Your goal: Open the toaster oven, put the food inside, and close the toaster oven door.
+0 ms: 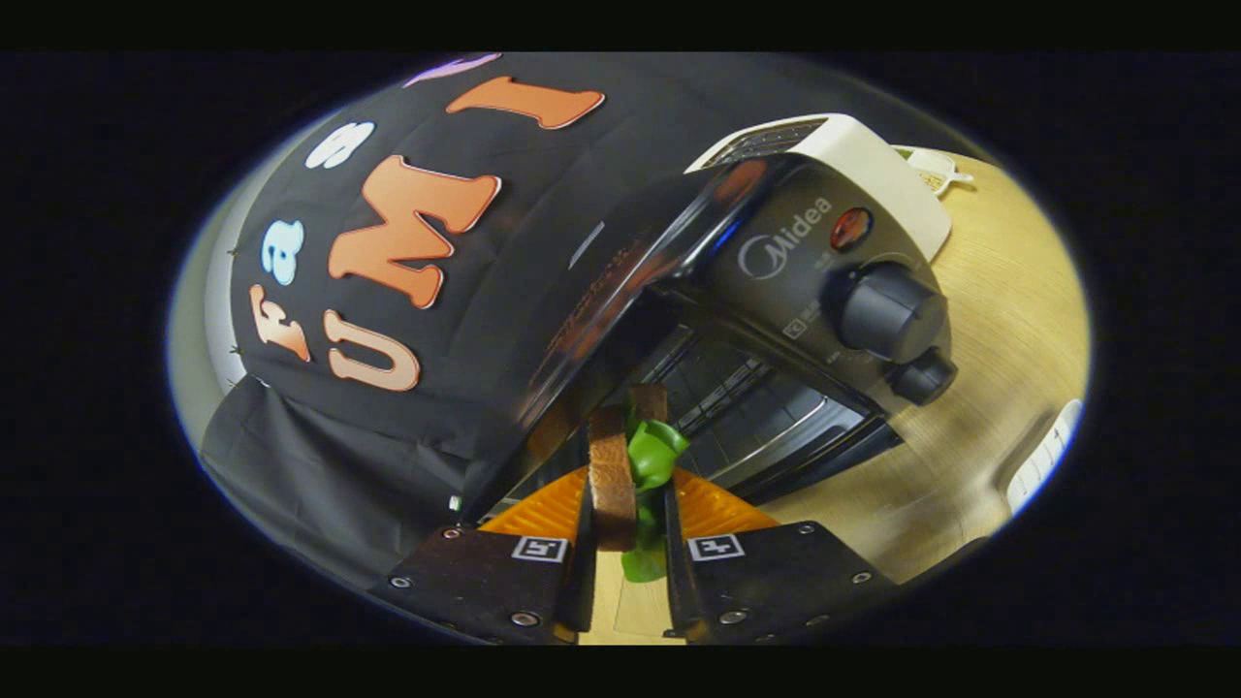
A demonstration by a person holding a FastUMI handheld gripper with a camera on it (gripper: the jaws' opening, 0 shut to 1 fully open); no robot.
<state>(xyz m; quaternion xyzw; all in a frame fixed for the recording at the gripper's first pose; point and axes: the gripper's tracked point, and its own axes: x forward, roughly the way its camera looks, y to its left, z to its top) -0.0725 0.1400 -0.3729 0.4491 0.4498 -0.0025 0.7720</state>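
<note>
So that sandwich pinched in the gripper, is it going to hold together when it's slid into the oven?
Probably only loosely. The sandwich is clamped between both fingers, so it likely squashes easily. Its green filling already bulges out sideways and may slip free. It looks light, so the open toaster oven shouldn't shift.

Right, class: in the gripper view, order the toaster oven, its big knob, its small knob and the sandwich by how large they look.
1. Toaster oven
2. Sandwich, held in the gripper; nearness enlarges it
3. Big knob
4. Small knob
</note>
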